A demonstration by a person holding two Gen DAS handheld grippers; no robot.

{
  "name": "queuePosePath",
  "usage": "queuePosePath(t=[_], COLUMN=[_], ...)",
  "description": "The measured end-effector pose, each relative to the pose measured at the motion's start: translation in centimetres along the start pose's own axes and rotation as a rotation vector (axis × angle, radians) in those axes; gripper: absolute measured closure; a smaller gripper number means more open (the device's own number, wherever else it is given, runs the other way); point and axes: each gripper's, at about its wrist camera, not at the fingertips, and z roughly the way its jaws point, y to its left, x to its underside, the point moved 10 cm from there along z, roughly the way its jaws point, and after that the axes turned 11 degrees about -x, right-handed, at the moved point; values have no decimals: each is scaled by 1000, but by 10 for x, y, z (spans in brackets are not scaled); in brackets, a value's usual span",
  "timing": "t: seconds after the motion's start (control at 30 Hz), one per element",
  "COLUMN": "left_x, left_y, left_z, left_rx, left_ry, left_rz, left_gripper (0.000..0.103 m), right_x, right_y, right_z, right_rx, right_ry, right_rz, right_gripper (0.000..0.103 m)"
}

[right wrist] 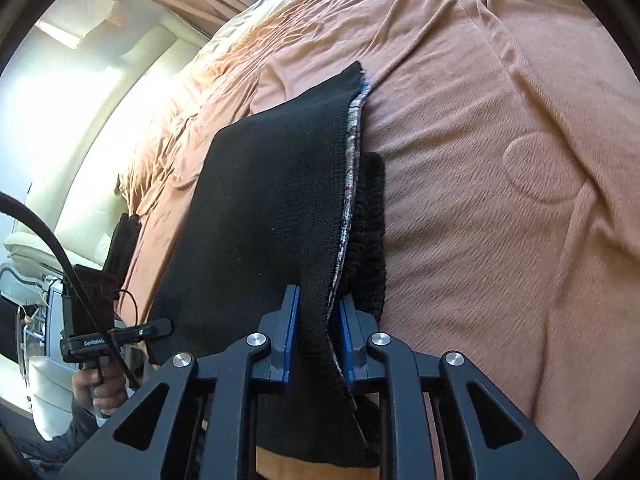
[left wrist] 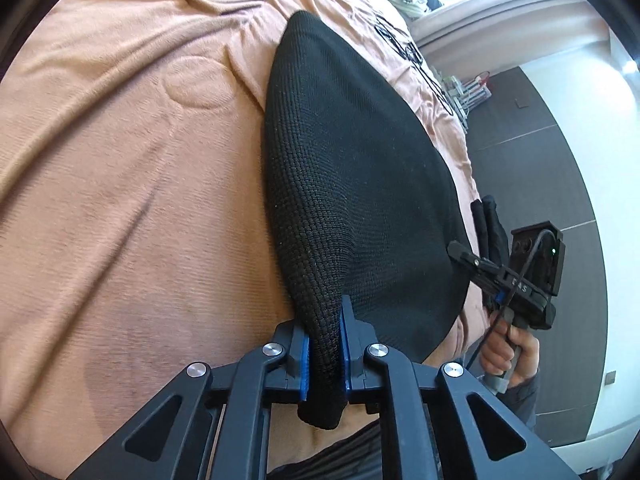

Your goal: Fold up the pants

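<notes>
Both grippers were clamped on the black knit pants (left wrist: pixel 360 168): the left gripper (left wrist: pixel 325 354) pinched a bunched edge at six o'clock, and the right gripper (right wrist: pixel 316 344) pinched a layered edge likewise. From them the pants stretched toward twelve o'clock over the orange bedspread (left wrist: pixel 120 200).

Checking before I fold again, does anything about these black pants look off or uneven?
Slightly. In the right gripper, the pants show layers out of line: a greyish patterned inner edge peeks past the top black layer. The left gripper pinches a bunched corner. No damage visible.
</notes>
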Motion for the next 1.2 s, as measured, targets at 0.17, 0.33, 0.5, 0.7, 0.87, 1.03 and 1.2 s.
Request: queuePosePath(t=[0.17, 0.33, 0.5, 0.7, 0.87, 1.03, 1.2], left_x=[-5, -9, -13, -14, -25, -40, -60], left_y=[14, 24, 30, 42, 46, 54, 59], left_z=[-14, -29, -37, -29, -29, -31, -28], left_rx=[-6, -17, -42, -76, -108, -104, -97], left_ry=[-15, -18, -19, 26, 3, -12, -20], left_rz=[-4, 2, 22, 28, 34, 17, 3], left_gripper=[91, 91, 91, 88, 60, 58, 58], right_x=[12, 24, 36, 39, 28, 12, 7], right_y=[14, 29, 36, 24, 13, 0, -19], right_z=[7, 14, 24, 22, 10, 6, 13], right_rx=[1, -24, -54, -45, -42, -87, -115], right_ry=[0, -5, -4, -10, -48, -84, -93], right_rz=[25, 48, 81, 109, 125, 174, 227], right_gripper=[88, 88, 88, 83, 36, 36, 36])
